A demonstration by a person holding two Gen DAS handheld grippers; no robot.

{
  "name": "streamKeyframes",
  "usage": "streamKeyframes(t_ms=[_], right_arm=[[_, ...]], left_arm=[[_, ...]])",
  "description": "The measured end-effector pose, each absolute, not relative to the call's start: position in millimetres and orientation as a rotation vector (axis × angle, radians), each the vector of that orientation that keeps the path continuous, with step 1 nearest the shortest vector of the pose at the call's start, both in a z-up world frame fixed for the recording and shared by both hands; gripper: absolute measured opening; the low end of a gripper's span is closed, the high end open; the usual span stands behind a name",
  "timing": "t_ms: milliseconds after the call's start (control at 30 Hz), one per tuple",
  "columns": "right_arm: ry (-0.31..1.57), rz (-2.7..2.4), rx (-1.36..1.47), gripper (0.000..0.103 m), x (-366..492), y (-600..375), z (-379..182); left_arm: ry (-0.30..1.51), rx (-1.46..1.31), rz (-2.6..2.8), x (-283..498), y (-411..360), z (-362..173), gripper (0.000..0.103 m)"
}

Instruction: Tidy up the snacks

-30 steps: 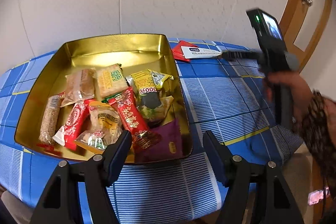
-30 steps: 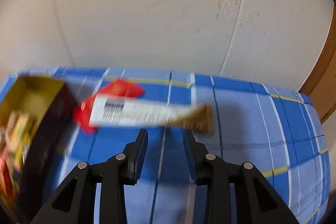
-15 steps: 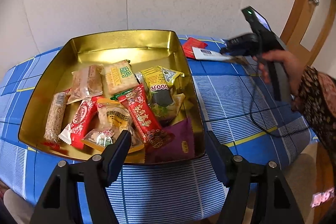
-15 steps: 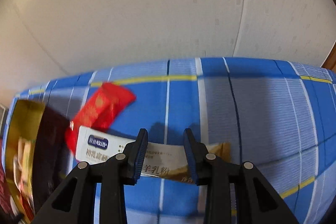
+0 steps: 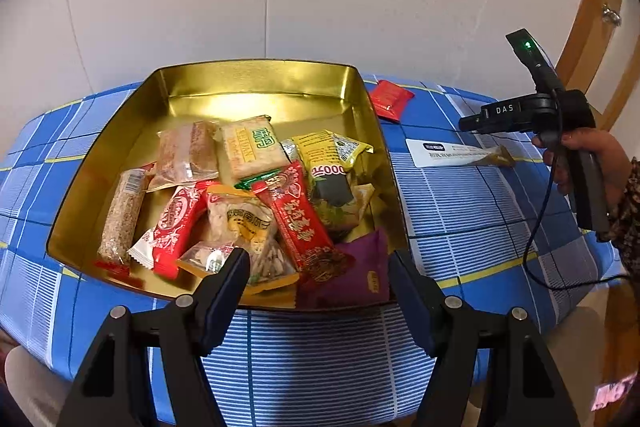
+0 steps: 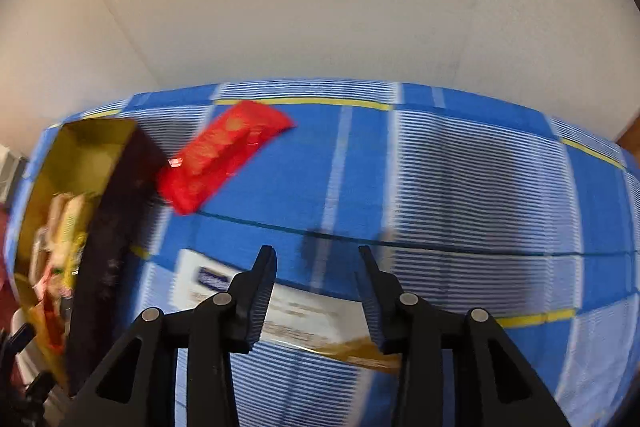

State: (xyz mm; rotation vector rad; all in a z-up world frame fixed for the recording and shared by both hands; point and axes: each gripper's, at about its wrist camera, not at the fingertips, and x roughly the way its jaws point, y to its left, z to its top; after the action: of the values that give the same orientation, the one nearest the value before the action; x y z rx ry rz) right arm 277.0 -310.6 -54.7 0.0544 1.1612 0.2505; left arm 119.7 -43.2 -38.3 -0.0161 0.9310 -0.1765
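Risk is growing: right gripper (image 6: 316, 255), jaws spread, is straddling the white sachet (image 5: 452, 153) beside the gold tin (image 5: 256, 83); closing early could skid it away. Left gripper (image 5: 318, 267) is hovering spread too.

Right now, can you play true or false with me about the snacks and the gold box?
1. The gold tin has lots of snacks in it. True.
2. The red packet is inside the tin. False: it lies on the blue tablecloth, beside the tin.
3. The right gripper squeezes the long white sachet. False: its jaws are open, with the sachet lying flat on the cloth.
4. The left gripper is open and holds nothing. True.
5. A purple packet sits in the tin's near corner. True.
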Motion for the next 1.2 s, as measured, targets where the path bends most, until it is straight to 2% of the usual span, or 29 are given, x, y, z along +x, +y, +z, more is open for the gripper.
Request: streamKeyframes(t_ms=[100, 300, 367, 433, 567, 600, 667, 700, 1200], right_arm=[[1.226, 0.261, -0.012, 0.042, 281.2, -304.6, -67.7], [1.31, 0.352, 0.095, 0.043, 247.9, -327.5, -62.1], [1.302, 0.374, 0.061, 0.048, 234.1, -325.4, -59.7], [1.306, 0.405, 0.022, 0.06, 220.4, -318.3, -60.1], [1.237, 0.364, -0.156, 0.062, 196.5, -294.8, -62.1], [1.211, 0.333, -0.204, 0.06, 190.1, -288.6, -62.4], [1.161, 0.314, -0.179, 0.037, 179.4, -287.9, -59.4], [1.145, 0.291, -0.173, 0.034, 174.6, -290.5, -60.4], [0.96, -0.262, 0.136, 0.032, 136.7, -380.3, -61.3]], left_arm=[[0.936, -0.008, -0.164, 120.1, -41.9, -39.6, 0.072], [0.928, -0.019, -0.142, 119.7, -36.3, -39.0, 0.072], [0.929, -0.026, -0.141, 120.1, -36.3, -39.8, 0.072], [0.934, -0.026, -0.139, 119.1, -38.3, -41.1, 0.072], [0.941, 0.0, -0.139, 118.8, -46.7, -40.5, 0.072], [0.94, 0.005, -0.141, 118.0, -48.8, -39.8, 0.072], [0.934, 0.018, -0.146, 117.2, -53.3, -37.0, 0.072], [0.931, 0.024, -0.15, 116.9, -55.8, -35.6, 0.072], [0.928, 0.162, -0.249, 163.7, -139.1, -18.8, 0.072]])
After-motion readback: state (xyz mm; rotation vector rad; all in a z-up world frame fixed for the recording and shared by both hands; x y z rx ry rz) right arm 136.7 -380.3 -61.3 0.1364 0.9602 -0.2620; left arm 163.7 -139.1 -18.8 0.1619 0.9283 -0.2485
